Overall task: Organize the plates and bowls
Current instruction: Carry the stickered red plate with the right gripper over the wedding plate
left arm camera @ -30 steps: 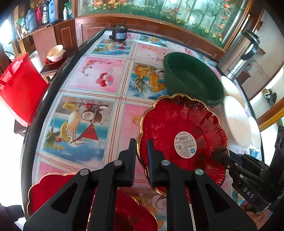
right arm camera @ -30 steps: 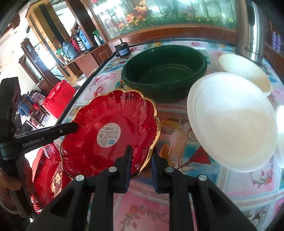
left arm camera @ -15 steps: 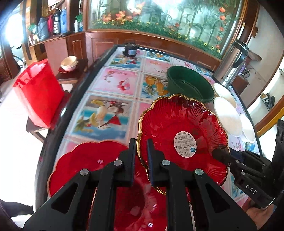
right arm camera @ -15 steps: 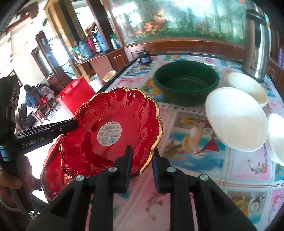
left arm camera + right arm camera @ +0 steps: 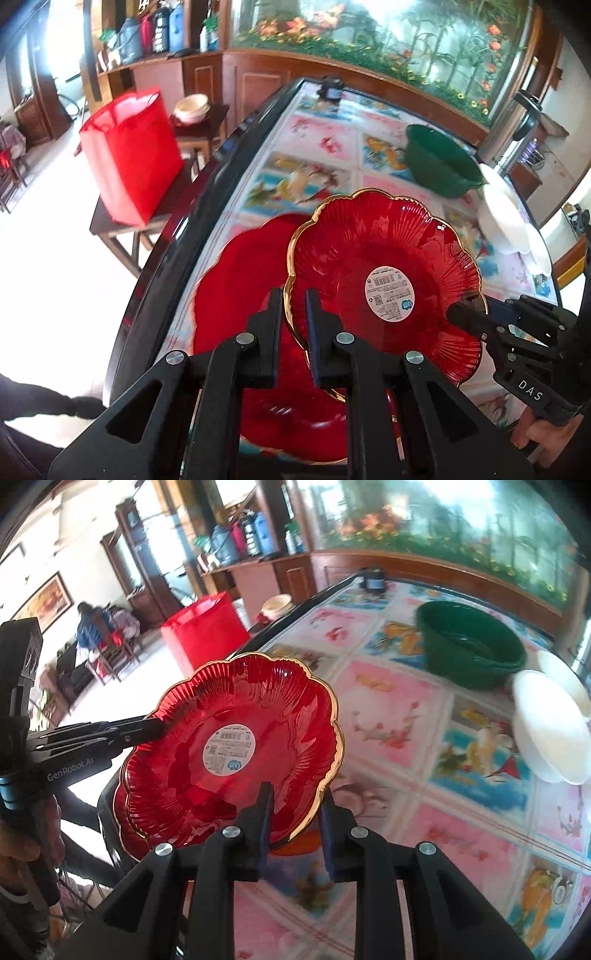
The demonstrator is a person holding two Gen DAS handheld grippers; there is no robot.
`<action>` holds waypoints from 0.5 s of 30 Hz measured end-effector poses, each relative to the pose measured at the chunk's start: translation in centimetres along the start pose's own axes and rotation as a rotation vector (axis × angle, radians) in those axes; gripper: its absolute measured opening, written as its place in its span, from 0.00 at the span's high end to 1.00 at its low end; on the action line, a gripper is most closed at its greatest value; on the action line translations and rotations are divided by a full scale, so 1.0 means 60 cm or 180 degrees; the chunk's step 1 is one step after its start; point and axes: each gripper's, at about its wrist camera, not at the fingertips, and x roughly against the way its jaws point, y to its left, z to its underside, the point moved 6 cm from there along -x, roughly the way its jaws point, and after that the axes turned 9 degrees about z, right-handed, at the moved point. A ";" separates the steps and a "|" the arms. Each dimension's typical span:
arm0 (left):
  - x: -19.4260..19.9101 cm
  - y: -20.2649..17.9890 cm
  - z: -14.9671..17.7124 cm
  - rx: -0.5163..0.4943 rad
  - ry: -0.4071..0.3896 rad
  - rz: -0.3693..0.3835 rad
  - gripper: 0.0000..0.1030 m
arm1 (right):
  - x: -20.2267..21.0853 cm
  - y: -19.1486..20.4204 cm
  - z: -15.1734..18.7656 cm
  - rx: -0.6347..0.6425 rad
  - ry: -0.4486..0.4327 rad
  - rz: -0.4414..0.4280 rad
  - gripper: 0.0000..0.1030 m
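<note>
- Left wrist view: The left gripper (image 5: 295, 317) has its fingers clenched on the near rim of a scalloped, ribbed, translucent red glass plate with a gold edge and a round white label (image 5: 384, 280). The plate is held in the air. Its far rim is pinched by the right gripper (image 5: 465, 317). Below, near the table's dark edge, lies a second red scalloped plate (image 5: 236, 295), blurred. Farther along the glossy fruit-print tablecloth (image 5: 325, 147) stand a dark green plastic basin (image 5: 439, 162) and white plates (image 5: 502, 218).
- Right wrist view: The right gripper (image 5: 295, 805) grasps the gold rim between its fingers; the left gripper (image 5: 147, 725) holds the opposite rim. The held plate tilts slightly, overlapping the lower red plate (image 5: 125, 819).
- Step in hand, as judged: stacking the held plate onto its twin. The next move calls for centring it over the lower plate, levelling it, lowering until the ribs nest, then releasing both grips together.
</note>
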 end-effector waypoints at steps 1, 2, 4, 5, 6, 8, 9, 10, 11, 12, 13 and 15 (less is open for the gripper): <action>-0.001 0.004 0.004 0.0014 0.0012 -0.0010 0.89 | -0.005 0.006 0.000 0.0036 0.0024 -0.0002 0.76; -0.003 0.010 0.009 0.0031 0.0029 -0.0019 0.89 | -0.010 0.012 0.004 0.0072 0.0050 0.0000 0.75; -0.007 0.019 0.016 0.0047 0.0057 -0.0039 0.89 | -0.019 0.022 0.004 0.0129 0.0095 0.0016 0.75; -0.010 0.023 0.018 0.0058 0.0069 -0.0042 0.89 | -0.024 0.028 0.001 0.0187 0.0118 0.0037 0.74; -0.012 0.026 0.020 0.0059 0.0081 -0.0054 0.88 | -0.028 0.031 -0.002 0.0224 0.0131 0.0055 0.73; -0.015 0.032 0.024 0.0068 0.0094 -0.0073 0.88 | -0.034 0.040 -0.005 0.0305 0.0165 0.0093 0.73; -0.017 0.035 0.025 0.0070 0.0102 -0.0074 0.88 | -0.036 0.045 -0.003 0.0329 0.0179 0.0106 0.72; -0.018 0.038 0.027 0.0068 0.0113 -0.0079 0.88 | -0.039 0.047 -0.001 0.0356 0.0200 0.0123 0.72; -0.020 0.040 0.029 0.0060 0.0116 -0.0089 0.88 | -0.047 0.049 -0.002 0.0410 0.0244 0.0147 0.72; -0.021 0.041 0.030 0.0046 0.0119 -0.0109 0.88 | -0.048 0.052 0.005 0.0435 0.0266 0.0157 0.72; -0.021 0.041 0.030 0.0031 0.0121 -0.0127 0.88 | -0.051 0.052 0.007 0.0456 0.0283 0.0164 0.72; -0.026 0.045 0.034 0.0016 0.0145 -0.0159 0.87 | -0.059 0.058 0.009 0.0527 0.0334 0.0182 0.71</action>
